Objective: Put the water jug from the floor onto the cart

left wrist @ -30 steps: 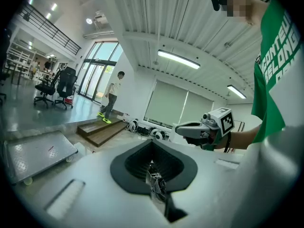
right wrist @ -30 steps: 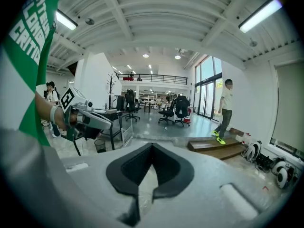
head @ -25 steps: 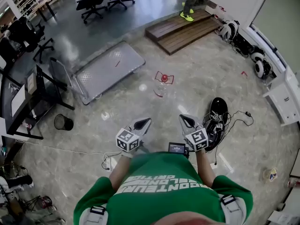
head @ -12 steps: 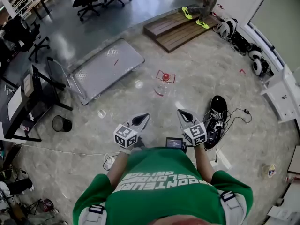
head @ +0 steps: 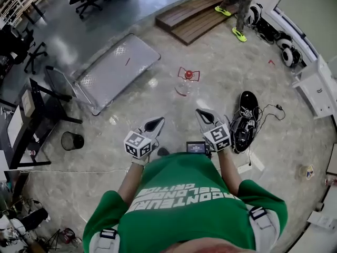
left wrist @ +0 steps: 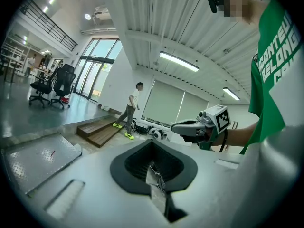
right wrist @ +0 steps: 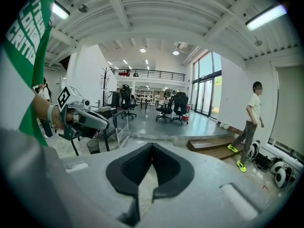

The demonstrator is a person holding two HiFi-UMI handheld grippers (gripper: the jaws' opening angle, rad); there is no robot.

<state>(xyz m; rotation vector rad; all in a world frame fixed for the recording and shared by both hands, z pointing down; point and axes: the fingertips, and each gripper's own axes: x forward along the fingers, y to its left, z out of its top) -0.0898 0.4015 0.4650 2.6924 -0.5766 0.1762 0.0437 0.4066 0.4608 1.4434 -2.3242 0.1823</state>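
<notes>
Left gripper (head: 154, 124) and right gripper (head: 202, 115) are pressed together, empty. Farther ahead, the water jug (head: 184, 84) sits on the floor, right of the cart (head: 113, 70). Its clear, smooth body could slip from an uneven two-sided squeeze.

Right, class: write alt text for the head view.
A green-shirted person holds the left gripper and right gripper, both shut, over a grey stone floor; ahead are a clear red-capped water jug and flat grey metal cart.
</notes>
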